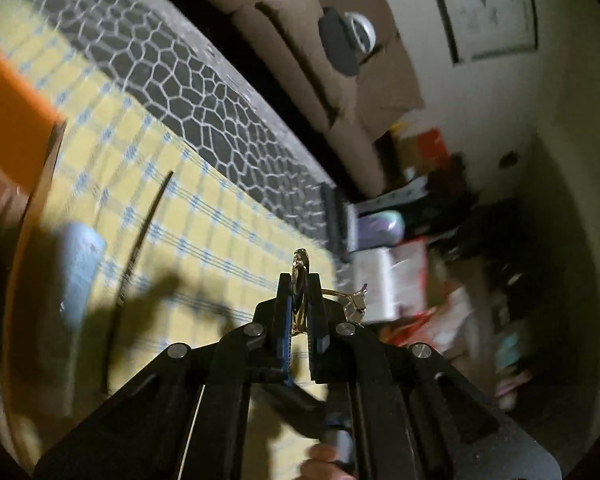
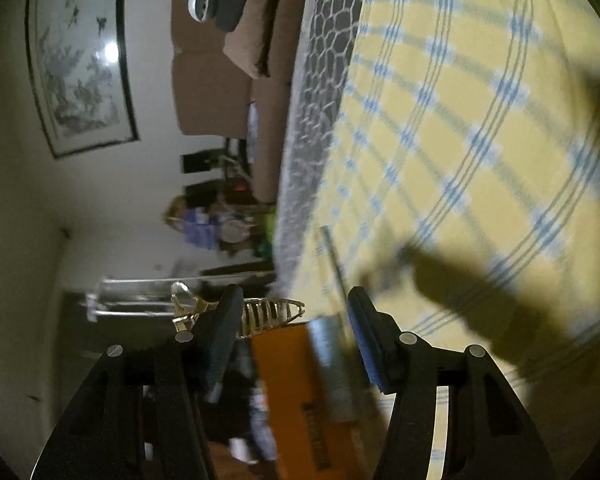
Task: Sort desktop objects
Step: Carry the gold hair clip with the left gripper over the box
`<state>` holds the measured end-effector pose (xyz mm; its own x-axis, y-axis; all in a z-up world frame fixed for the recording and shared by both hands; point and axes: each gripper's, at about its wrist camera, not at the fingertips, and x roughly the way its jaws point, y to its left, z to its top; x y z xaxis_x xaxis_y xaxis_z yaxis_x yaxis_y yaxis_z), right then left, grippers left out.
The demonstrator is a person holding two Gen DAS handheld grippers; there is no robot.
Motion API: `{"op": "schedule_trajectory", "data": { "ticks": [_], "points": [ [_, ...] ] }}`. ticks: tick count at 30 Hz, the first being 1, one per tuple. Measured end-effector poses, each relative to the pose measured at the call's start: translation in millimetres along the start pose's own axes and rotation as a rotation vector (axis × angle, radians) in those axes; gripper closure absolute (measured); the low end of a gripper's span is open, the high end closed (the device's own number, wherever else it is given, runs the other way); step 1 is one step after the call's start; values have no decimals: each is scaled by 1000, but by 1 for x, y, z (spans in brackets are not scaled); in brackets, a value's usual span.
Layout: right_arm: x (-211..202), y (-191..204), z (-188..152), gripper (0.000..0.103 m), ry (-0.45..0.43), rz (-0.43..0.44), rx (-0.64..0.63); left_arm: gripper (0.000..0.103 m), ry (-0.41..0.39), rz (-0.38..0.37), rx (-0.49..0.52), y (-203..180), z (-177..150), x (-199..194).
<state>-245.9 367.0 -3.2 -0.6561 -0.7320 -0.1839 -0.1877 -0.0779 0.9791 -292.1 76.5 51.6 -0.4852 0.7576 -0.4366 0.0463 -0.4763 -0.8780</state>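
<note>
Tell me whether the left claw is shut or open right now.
Shut. In the left wrist view the left claw has its two fingers pressed on a gold hair clip, whose tip sticks out past them above the checked tablecloth.

Gold hair clip upright above checked cloth

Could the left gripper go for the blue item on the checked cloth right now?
Probably not yet. The left gripper is shut on a gold hair clip, so its jaws are occupied. The blue item lies uncovered on the cloth, so the path itself looks free.
</note>
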Motion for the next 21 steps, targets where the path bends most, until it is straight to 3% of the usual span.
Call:
{"op": "schedule_trajectory", "data": {
  "ticks": [2,5,7,12,21],
  "points": [
    [1,-1,-3,56,0,65,40,97,-16,-62,-64,8,-3,-6],
    [6,-3,-9,85,23,181,122,97,-45,-145,-153,19,-5,-16],
    [8,2,-12,86,30,215,138,97,-44,-180,-181,23,-6,-20],
    [8,27,-22,89,52,197,84,97,-34,-221,-212,27,-9,-40],
    [25,90,-86,91,115,150,-37,97,-61,-280,-212,31,-13,-130]
  ]
}}
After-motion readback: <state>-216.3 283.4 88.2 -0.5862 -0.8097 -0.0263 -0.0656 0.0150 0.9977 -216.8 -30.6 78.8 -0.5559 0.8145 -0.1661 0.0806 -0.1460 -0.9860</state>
